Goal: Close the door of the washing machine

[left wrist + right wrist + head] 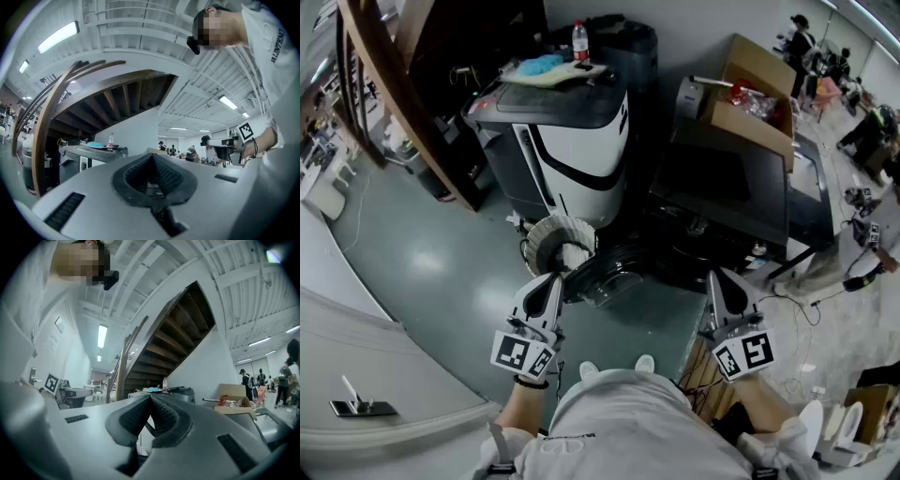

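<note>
When viewed from the head, shows the washing machine (572, 141) with its door (607, 277) swung open, low at the machine's front. Puts the left gripper (552, 278) just beside that door and the right gripper (717, 277) well off to the machine's right, both clenched on nothing.

From the left gripper view, finds the left gripper (151, 159) pressed together, empty.

From the right gripper view, the same for the right gripper (150, 400).

Could skid off the rounded door if pushed off-centre with closed tips, or leave the latch uncaught after too soft a shove.

Place: open workshop hall
Floor: painted concrete floor (422, 253), loose cables (811, 300)
Overhead: strip-lit ribbed ceiling (140, 28)
Structure: wooden staircase (173, 338)
Clutter: cardboard box (759, 89)
</note>
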Demonstrator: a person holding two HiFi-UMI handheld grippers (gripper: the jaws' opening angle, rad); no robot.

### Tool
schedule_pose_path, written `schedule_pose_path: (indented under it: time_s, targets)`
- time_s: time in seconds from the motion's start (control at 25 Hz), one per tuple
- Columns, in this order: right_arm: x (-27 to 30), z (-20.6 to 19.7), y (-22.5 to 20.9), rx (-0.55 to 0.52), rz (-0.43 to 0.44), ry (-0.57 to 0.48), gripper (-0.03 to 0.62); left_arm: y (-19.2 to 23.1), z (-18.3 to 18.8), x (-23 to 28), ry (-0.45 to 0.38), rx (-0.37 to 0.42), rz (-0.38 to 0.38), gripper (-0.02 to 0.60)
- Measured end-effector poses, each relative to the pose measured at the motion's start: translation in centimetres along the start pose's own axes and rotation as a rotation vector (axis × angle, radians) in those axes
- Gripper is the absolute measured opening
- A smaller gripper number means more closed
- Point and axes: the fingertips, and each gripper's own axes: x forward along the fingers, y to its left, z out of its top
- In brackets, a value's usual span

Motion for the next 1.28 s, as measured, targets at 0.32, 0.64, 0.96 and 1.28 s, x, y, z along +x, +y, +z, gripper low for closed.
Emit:
schedule_pose_path:
  time_s: [0.32, 0.64, 0.96, 1.28]
  targets:
    - [0.6, -1.0, -1.0, 0.033, 0.082, 0.036, 0.011, -0.2, -0.4, 0.7, 0.013, 0.009, 0.04, -0.003]
    - [3.5, -0.5, -3.1, -0.036, 0.222, 0.037, 0.011, -1.0, -1.8, 1.4, 0.031, 0.013, 0.146, -0.003]
    - [6.8, -4.9, -1.6, 0.001, 0.359, 0.08, 0.011, -1.3, -4.0, 0.8, 0.063, 0.014, 0.259, -0.003]
    - [10.9, -7.4, 2.6, 0.003, 0.427, 0.094, 0.011, 2.6, -5.5, -0.9, 0.083, -0.015, 0.307, -0.003]
